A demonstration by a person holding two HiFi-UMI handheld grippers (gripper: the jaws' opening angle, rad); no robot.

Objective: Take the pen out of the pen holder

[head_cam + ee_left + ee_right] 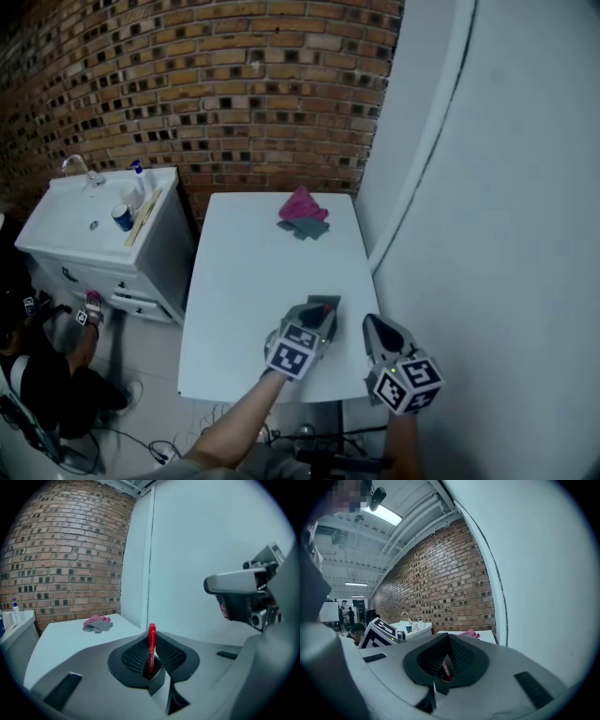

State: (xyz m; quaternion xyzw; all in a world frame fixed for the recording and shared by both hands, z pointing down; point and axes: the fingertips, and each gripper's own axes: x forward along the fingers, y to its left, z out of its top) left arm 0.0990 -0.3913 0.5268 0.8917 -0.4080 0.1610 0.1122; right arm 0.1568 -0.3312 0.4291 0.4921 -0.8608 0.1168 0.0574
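A red pen stands upright between the pads of my left gripper, which is shut on it. In the head view the left gripper hovers over the near right part of the white table, and the dark grey pen holder peeks out just past its tip. My right gripper hangs beside it, off the table's right edge, jaws close together. A small red bit shows in the narrow slit of the right gripper; I cannot tell what it is.
A pink and grey cloth lies at the table's far end. A white wall runs close along the right side. A white sink cabinet stands left of the table, and a person sits on the floor there.
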